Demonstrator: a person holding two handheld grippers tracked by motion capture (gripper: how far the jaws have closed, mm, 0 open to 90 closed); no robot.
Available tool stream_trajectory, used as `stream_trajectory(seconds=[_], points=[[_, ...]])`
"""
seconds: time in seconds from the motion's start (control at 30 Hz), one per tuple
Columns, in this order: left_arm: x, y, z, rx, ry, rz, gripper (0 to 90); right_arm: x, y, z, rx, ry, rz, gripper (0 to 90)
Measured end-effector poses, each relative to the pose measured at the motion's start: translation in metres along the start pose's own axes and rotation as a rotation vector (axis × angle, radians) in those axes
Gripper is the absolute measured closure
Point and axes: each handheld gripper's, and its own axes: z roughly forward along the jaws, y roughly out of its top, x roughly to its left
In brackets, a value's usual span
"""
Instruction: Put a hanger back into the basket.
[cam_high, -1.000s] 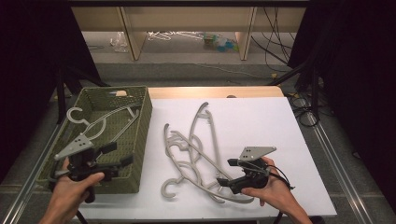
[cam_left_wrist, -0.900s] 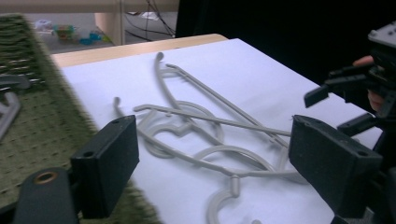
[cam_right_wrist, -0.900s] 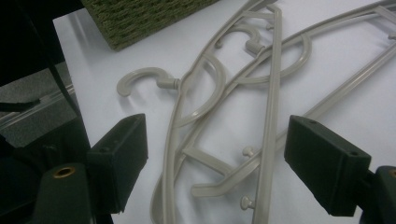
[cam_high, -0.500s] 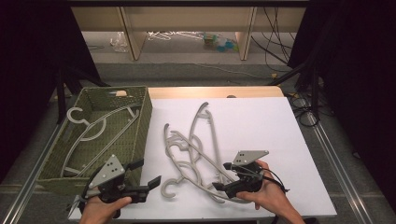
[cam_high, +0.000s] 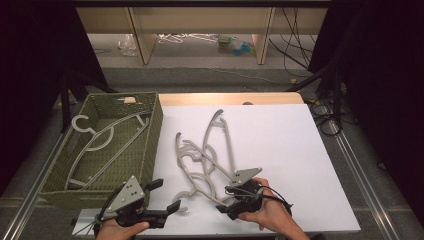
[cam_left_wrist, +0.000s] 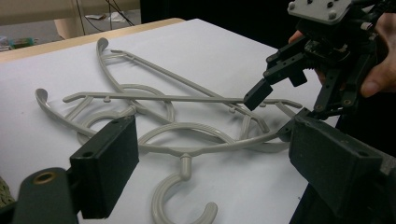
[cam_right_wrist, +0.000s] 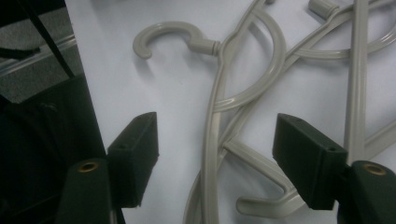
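Note:
Several grey plastic hangers (cam_high: 205, 160) lie tangled on the white table top (cam_high: 280, 145). My right gripper (cam_high: 226, 199) sits low at the pile's front right end. Its jaws have just been closing and now straddle one hanger's arm (cam_right_wrist: 212, 140), with the pads apart from it. That hanger's hook (cam_right_wrist: 163, 35) lies ahead of the jaws. My left gripper (cam_high: 166, 195) is open near the front edge, pointing at the pile, with a hook (cam_left_wrist: 182, 196) between and below its wide jaws. The right gripper (cam_left_wrist: 275, 109) faces it from across the pile.
A green woven basket (cam_high: 155, 130) stands at the table's left and holds more grey hangers (cam_high: 100, 140). Dark curtains and cables flank the table. Shelving with clutter lies on the floor beyond the far edge.
My left gripper has swung from above the basket's front to the right and down, to the table's front edge. The right gripper has dropped onto the pile's end, its jaws narrower.

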Motion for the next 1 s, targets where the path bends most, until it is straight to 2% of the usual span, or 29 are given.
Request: stream_trajectory(seconds=[0.1,0.2,0.27,0.43,0.47,0.5,0.53,0.63,0.7,0.8,0.9,1.0], points=[[0.001,-0.001,0.001,-0.001,-0.002,-0.004,15.7,-0.002,0.001,0.005,0.025,-0.004,-0.009,39.1],[0.002,-0.002,0.002,-0.005,-0.017,-0.033,15.7,-0.002,0.002,0.011,0.028,0.022,-0.027,43.9],[0.004,-0.003,0.002,-0.007,-0.021,-0.005,15.8,-0.001,0.003,0.014,0.051,0.032,-0.040,45.5],[0.004,-0.003,0.003,-0.008,-0.032,-0.011,15.8,0.000,0.005,0.022,0.110,0.003,-0.052,46.1],[0.003,-0.004,0.003,-0.004,-0.026,-0.031,15.8,0.000,0.005,0.025,0.126,-0.008,-0.047,46.0],[0.002,-0.004,0.003,-0.001,-0.025,-0.033,15.8,-0.001,0.006,0.027,0.147,-0.003,-0.058,46.4],[0.002,-0.004,0.003,0.001,-0.026,-0.030,15.8,-0.001,0.006,0.029,0.145,-0.006,-0.060,47.4],[0.003,-0.005,0.003,0.002,-0.026,-0.030,15.8,-0.002,0.010,0.032,0.169,-0.006,-0.048,49.3],[0.004,-0.005,0.004,-0.003,-0.032,-0.035,15.9,-0.002,0.012,0.038,0.197,-0.018,-0.068,50.5],[0.004,-0.005,0.004,-0.003,-0.036,-0.030,16.0,-0.001,0.016,0.043,0.235,-0.052,-0.101,61.4],[0.005,-0.005,0.003,0.004,-0.033,-0.027,16.2,-0.005,0.019,0.040,0.222,-0.037,-0.081,71.1],[0.005,-0.005,0.004,-0.001,-0.042,-0.034,16.2,-0.010,0.020,0.038,0.212,-0.004,-0.052,74.5]])
